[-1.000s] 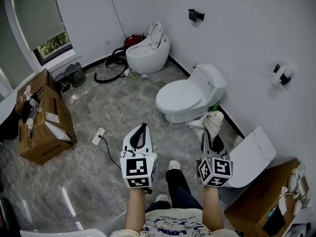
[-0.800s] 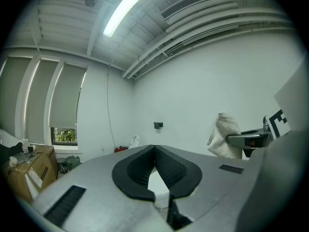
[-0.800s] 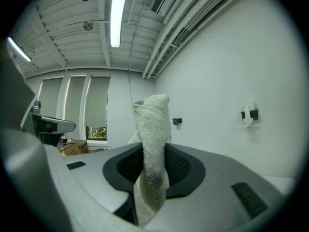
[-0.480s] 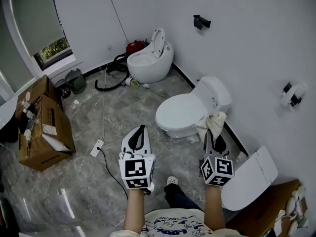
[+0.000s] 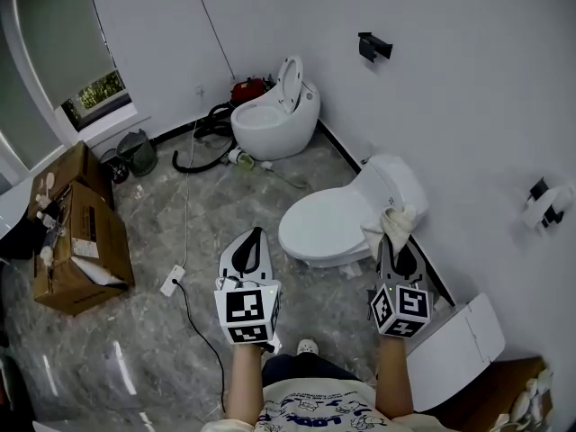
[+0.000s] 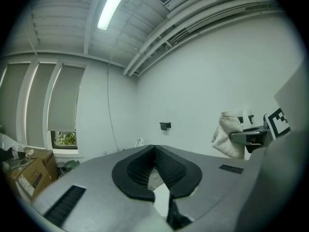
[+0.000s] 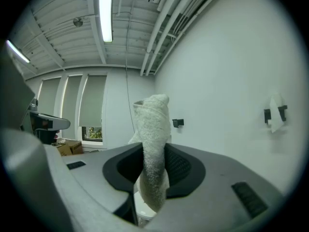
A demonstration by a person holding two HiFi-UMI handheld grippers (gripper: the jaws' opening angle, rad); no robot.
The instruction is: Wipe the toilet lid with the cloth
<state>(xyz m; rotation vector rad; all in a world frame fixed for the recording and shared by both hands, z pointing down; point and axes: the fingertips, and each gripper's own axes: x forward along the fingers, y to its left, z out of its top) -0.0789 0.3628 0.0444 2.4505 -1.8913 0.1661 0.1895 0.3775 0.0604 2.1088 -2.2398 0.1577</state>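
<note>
A white toilet stands against the right wall with its lid (image 5: 326, 226) down. My right gripper (image 5: 393, 244) is shut on a white cloth (image 5: 392, 224), which hangs over the lid's right rear edge by the tank (image 5: 393, 184). In the right gripper view the cloth (image 7: 153, 144) stands up between the jaws. My left gripper (image 5: 251, 243) is shut and holds nothing, out over the floor left of the toilet. In the left gripper view its jaws meet at the tip (image 6: 155, 151), and the cloth (image 6: 230, 134) shows at the right.
A second, round toilet (image 5: 273, 111) with its lid up stands at the back by a black hose (image 5: 202, 140). Cardboard boxes (image 5: 76, 231) sit at the left. A power strip and cable (image 5: 171, 281) lie on the floor. A loose toilet lid (image 5: 454, 354) leans at the lower right.
The view has shifted as I came closer to the toilet. My right gripper has carried the cloth forward, up to the lid's rear edge. The left gripper has kept its place beside it.
</note>
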